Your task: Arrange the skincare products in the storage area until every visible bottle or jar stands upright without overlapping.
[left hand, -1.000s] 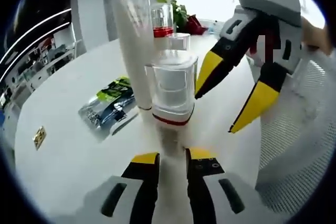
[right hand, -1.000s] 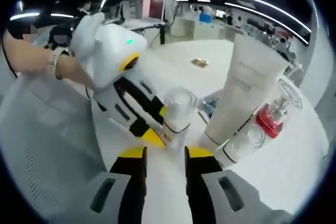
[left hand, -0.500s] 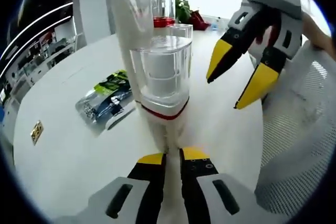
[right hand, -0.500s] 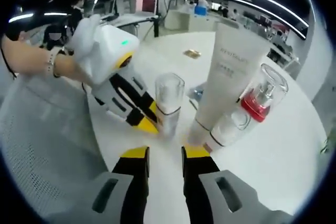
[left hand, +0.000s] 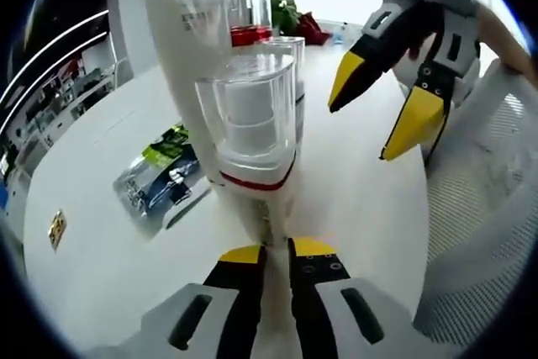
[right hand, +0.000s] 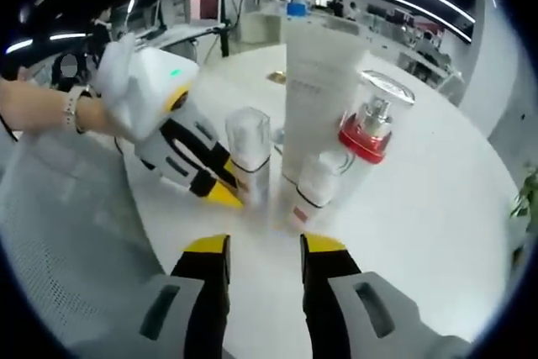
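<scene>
Surface: white round table (left hand: 92, 258), office room behind w/ ceiling light strips along top of right gripper view.
Mesh: pale perforated surface (right hand: 76, 266) fills lower left of right gripper view; same mesh at right edge of left gripper view.
Left gripper (left hand: 277, 251): bottom centre of its own view, yellow-tipped jaws nearly together, clamped on base of the clear-capped bottle (left hand: 250, 124). Seen from the other side at centre-left of right gripper view (right hand: 220, 192), tips against that bottle's foot (right hand: 250, 157), a hand behind it w/ wrist band.
Right gripper (right hand: 264, 249): bottom centre of its own view, jaws apart, nothing between them; in left gripper view (left hand: 378, 111) it hangs at upper right, jaws spread, off the table.
Clear-capped bottle: upright, centre of left gripper view, red band under the cap.
White tube (right hand: 315, 98): upright, tall, just behind/beside the bottle; upper centre in right gripper view.
Red pump bottle (right hand: 370, 128): upright under clear cap, right of tube, centre-right of frame.
Small white bottle (right hand: 313, 191): upright, in front of tube, touching or nearly – cannot tell.
Foil packet (left hand: 160, 178): green/blue, lying flat, centre-left of left gripper view.
Gold item (left hand: 57, 229): small, flat, far left edge.
</scene>
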Tool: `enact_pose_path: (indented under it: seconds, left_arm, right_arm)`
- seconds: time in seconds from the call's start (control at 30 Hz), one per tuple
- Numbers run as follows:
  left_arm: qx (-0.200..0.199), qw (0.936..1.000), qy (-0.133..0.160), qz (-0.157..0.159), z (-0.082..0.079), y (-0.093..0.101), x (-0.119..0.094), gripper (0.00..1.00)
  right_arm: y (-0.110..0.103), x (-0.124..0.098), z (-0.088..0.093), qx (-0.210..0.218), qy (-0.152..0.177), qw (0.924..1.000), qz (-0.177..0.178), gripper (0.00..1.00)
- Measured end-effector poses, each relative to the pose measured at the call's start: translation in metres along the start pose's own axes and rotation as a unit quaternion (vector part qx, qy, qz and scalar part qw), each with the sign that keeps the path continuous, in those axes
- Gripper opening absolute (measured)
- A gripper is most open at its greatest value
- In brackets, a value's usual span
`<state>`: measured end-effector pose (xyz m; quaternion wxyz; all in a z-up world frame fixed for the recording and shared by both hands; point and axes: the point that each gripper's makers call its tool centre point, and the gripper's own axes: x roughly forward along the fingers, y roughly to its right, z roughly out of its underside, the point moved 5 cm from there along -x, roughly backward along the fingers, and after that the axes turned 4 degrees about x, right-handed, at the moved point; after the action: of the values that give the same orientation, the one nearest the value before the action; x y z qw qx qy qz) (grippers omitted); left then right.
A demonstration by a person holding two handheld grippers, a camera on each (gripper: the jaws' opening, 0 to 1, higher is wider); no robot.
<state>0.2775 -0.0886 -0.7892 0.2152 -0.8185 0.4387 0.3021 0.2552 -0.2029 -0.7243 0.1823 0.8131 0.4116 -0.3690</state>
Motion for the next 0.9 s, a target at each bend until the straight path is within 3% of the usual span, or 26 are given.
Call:
enact_pose_path:
  seconds: [0.37,0.9]
  left_arm:
    - [0.01,0.9999,0.006,0.001,-0.012,-0.002,0.011,0.08]
    - [0.023,0.9997,0.012,-0.005,-0.023,-0.003,0.02,0.06]
  right_arm:
    - [0.007,-0.001,0.001,0.008,0.004,0.9998,0.016,0.51]
    - [0.014,-0.006,-0.008,0.044,0.046,0.9976,0.025,0.75]
